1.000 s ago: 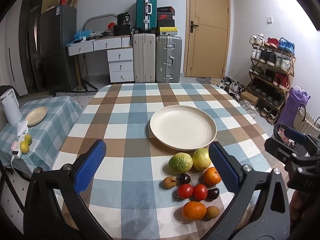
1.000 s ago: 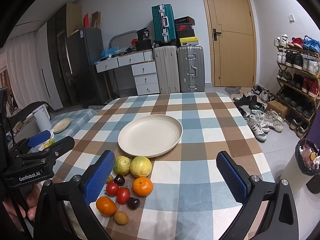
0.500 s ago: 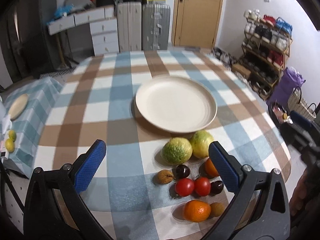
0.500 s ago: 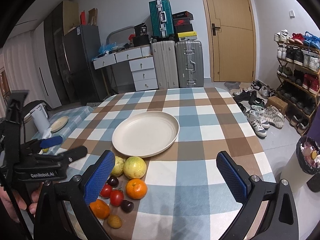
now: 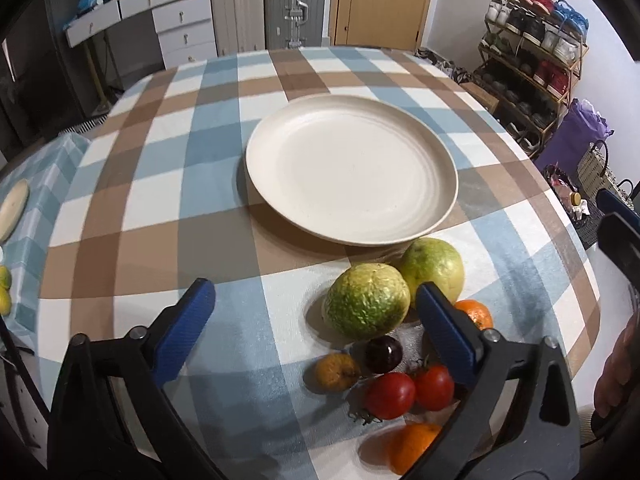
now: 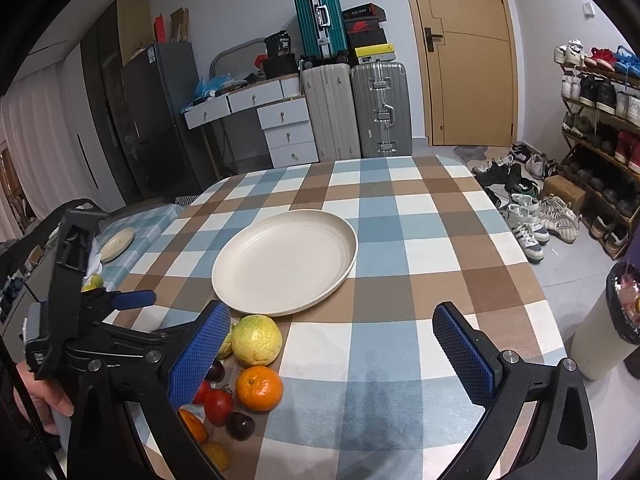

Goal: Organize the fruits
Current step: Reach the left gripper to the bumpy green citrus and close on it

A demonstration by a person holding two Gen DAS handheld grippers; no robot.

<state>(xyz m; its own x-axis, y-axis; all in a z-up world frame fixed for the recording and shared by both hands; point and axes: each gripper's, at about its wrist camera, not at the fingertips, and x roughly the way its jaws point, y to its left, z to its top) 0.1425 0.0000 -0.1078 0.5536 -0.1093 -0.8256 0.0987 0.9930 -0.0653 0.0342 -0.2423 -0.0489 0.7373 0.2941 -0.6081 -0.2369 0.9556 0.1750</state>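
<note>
Left gripper point(image 5: 312, 316) is held low over the bench point(image 5: 208, 152), fingers point(image 5: 184, 332) spread wide and empty; the mottled green fruit point(image 5: 366, 300) sits just inside the right-hand finger, so a grasp on it is judged to be the step in hand. Right gripper point(image 6: 332, 356) is held higher and off to the side, fingers point(image 6: 464, 356) also wide and holding nothing, probably parked clear of the left one's path. All fruit is clustered on the near bench edge, none on the plate point(image 5: 352, 168) yet, so the task is judged barely begun. Nearest: an orange point(image 5: 412, 444), part hidden by the finger, then two tomatoes point(image 5: 388, 394), a small brown fruit point(image 5: 336, 372) and a dark plum point(image 5: 383, 354). Behind those the green fruit is touching a yellow-green one point(image 5: 434, 266), with a second orange point(image 5: 476, 314) beside them. The plate lies just beyond the two big fruits, close enough for short transfers. The fruits are packed tight, so neighbours could be knocked or rolled as the fingers close; a centred approach on the green fruit is advised. Farther off, suitcases point(image 6: 356, 108) and a door point(image 6: 464, 52) are seen against the wall.
</note>
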